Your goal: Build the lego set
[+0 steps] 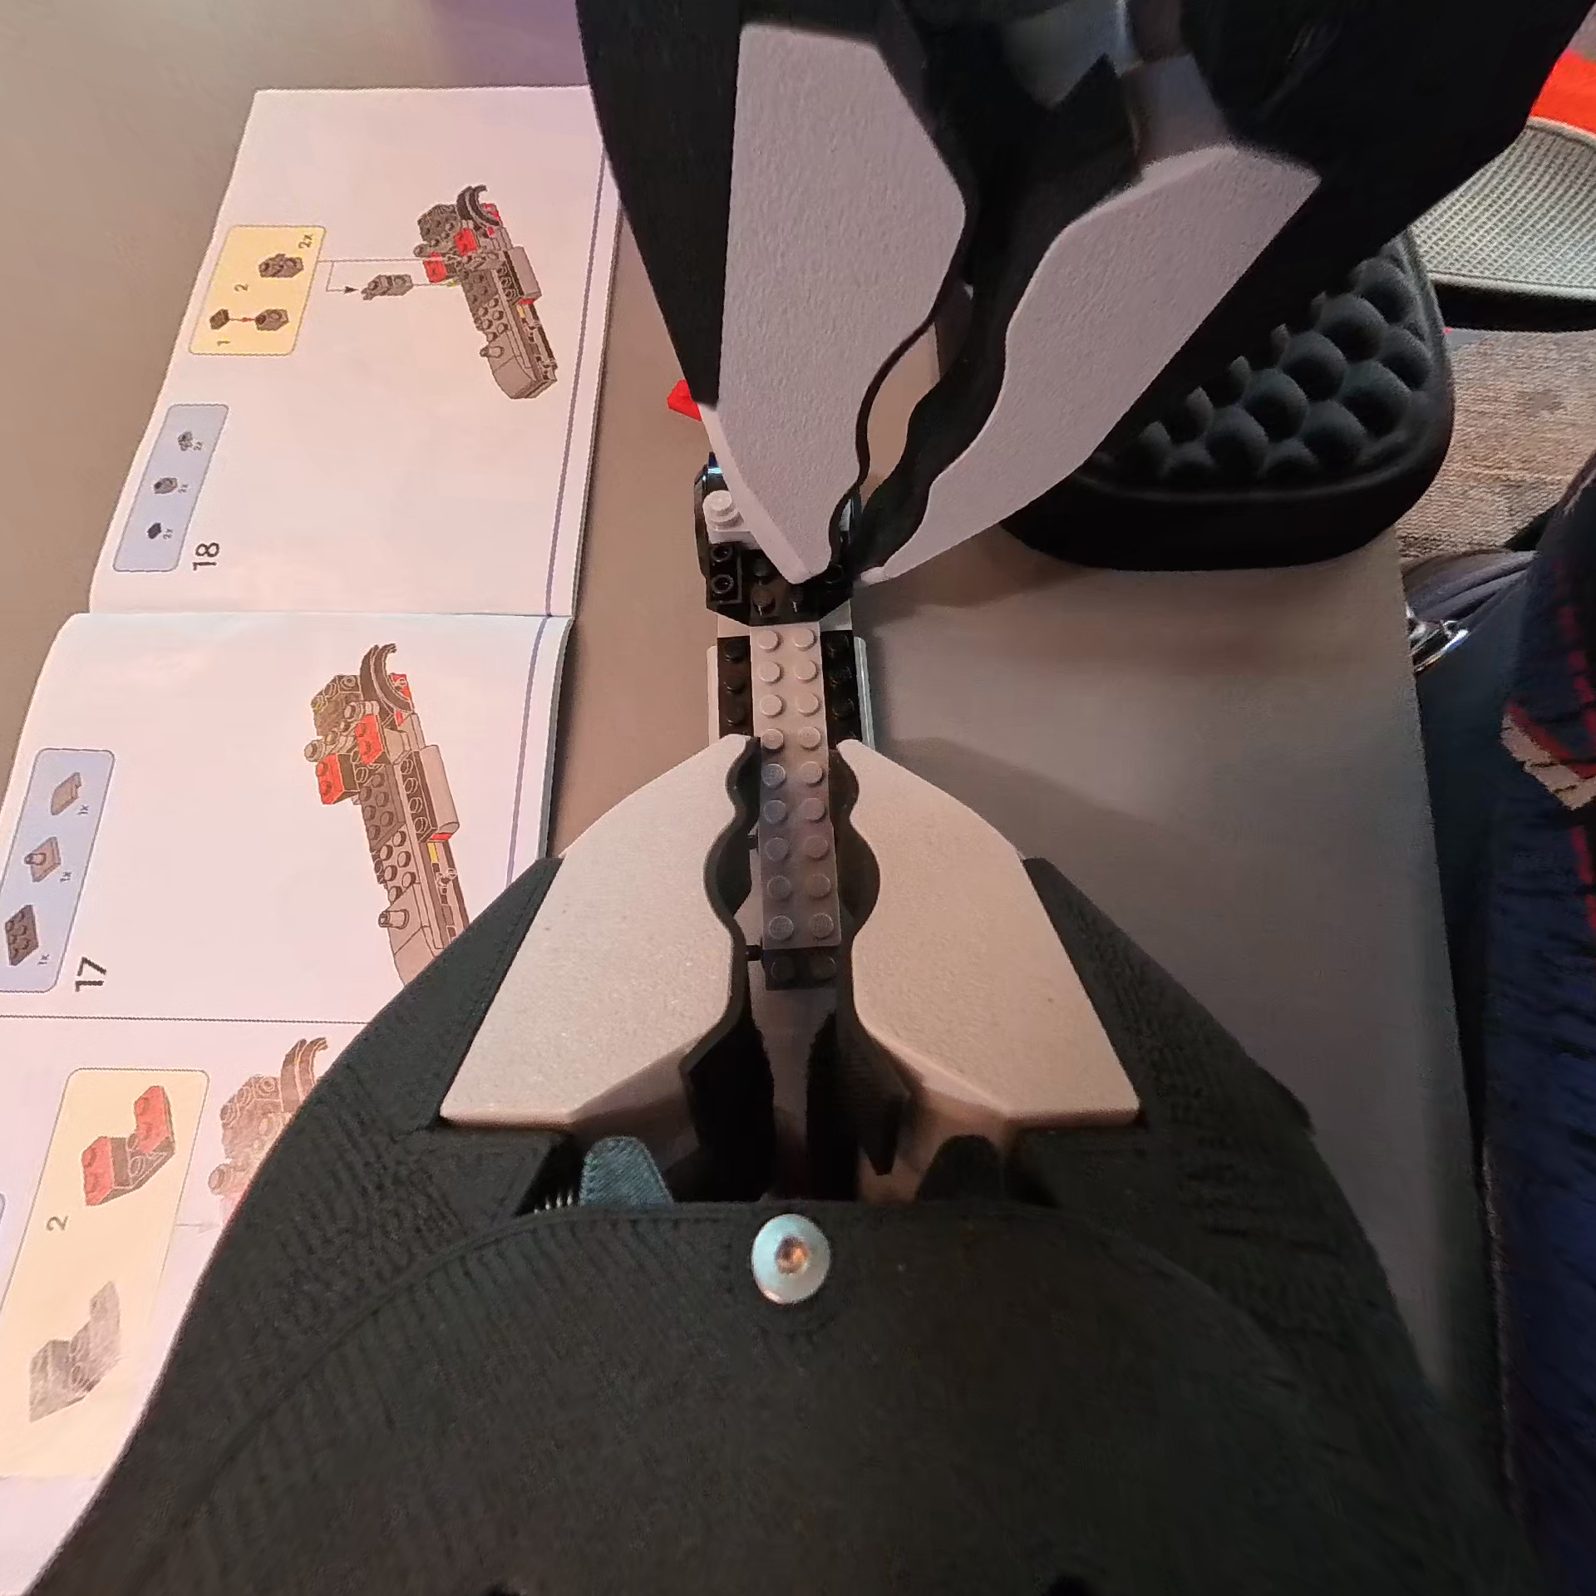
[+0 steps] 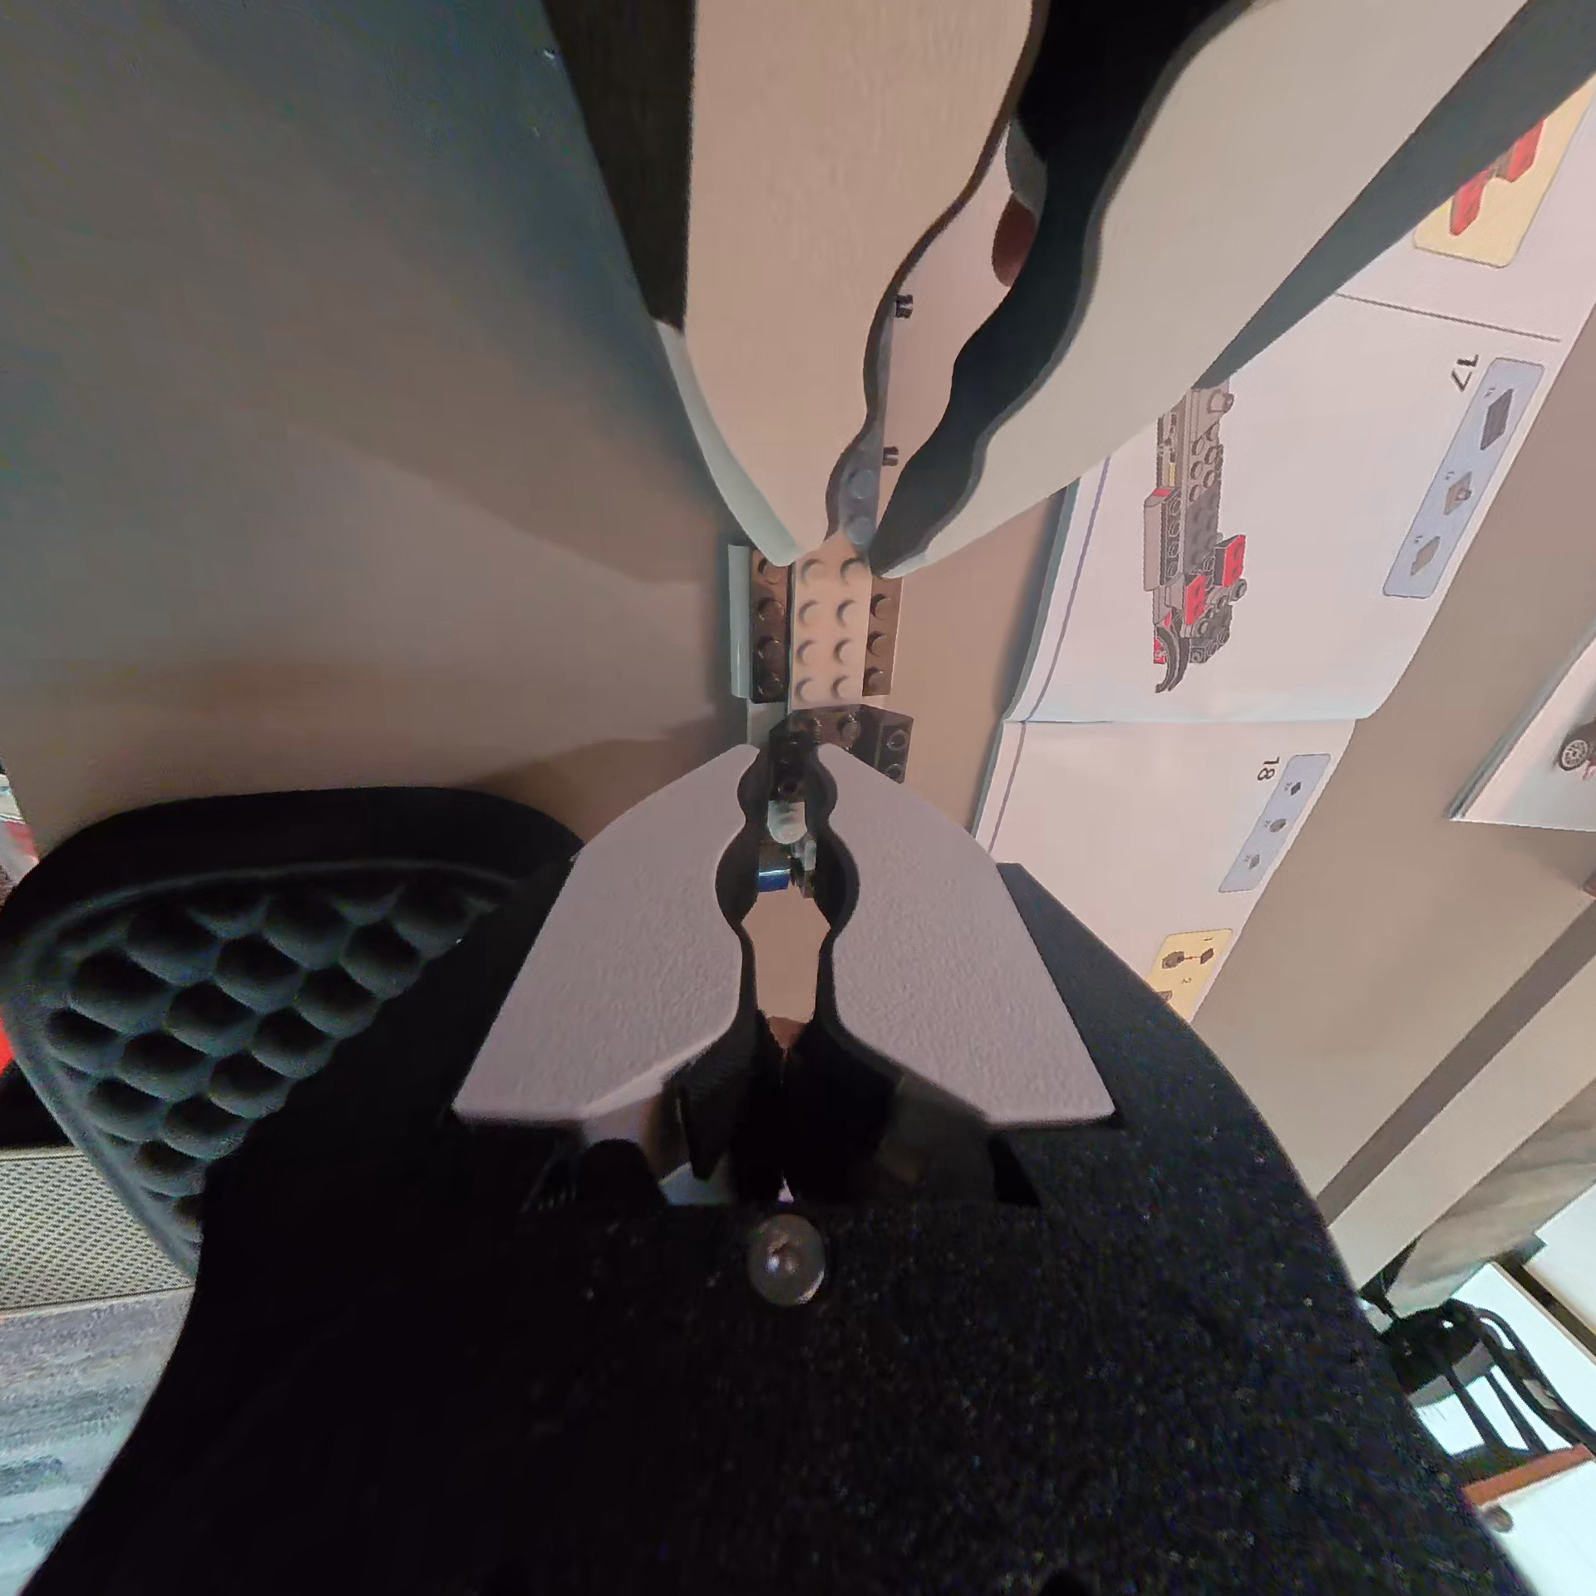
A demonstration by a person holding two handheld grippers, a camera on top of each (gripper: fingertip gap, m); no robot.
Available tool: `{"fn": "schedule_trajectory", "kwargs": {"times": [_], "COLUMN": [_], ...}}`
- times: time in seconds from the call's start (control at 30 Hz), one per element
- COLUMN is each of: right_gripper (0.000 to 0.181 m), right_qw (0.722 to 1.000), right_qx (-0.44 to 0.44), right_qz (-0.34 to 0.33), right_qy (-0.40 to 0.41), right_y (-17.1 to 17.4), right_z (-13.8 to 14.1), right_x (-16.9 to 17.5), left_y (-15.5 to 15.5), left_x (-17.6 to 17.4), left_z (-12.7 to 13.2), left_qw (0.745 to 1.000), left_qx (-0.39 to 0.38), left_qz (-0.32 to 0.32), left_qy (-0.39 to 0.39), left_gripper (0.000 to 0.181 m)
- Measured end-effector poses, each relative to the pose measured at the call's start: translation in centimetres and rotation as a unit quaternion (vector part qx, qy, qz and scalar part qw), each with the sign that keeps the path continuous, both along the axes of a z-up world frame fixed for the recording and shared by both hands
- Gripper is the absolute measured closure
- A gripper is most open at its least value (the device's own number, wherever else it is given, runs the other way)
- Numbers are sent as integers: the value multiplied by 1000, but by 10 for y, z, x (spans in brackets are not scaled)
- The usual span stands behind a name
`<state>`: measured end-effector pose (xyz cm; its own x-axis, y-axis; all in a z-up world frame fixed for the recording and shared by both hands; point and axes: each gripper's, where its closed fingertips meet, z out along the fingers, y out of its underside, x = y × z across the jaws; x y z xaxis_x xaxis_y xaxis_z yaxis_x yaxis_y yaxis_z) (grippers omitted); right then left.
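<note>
A long model (image 1: 799,777) of grey studded plates edged in black is pinched at its near end by the left hand-held gripper (image 1: 796,760) and at its black far end by the right hand-held gripper (image 2: 790,760), over the counter (image 1: 1123,777).

My left wrist camera looked steeply down along its fingers, very close to the lego model (image 1: 799,777), with the instruction booklet (image 1: 345,432) at frame left. My right wrist camera faced it from the opposite end, equally close; both views shared the model (image 2: 829,639) and booklet (image 2: 1209,604).
</note>
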<state>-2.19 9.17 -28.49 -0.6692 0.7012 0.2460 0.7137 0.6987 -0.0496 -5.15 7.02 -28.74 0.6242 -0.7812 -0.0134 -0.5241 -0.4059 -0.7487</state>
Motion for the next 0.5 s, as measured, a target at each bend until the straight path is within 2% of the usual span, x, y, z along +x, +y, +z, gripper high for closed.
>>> {"fn": "schedule_trajectory", "kwargs": {"times": [0.5], "right_gripper": [173], "right_qw": [1000], "right_qx": [-15], "right_qz": [21], "right_qy": [-14], "right_y": [-1], "right_z": [-1], "right_x": [0], "left_y": [1], "left_x": [1], "left_z": [-1], "left_qw": [1000], "left_qx": [-4], "left_qz": [1], "left_qy": [-6], "left_gripper": [166]}}
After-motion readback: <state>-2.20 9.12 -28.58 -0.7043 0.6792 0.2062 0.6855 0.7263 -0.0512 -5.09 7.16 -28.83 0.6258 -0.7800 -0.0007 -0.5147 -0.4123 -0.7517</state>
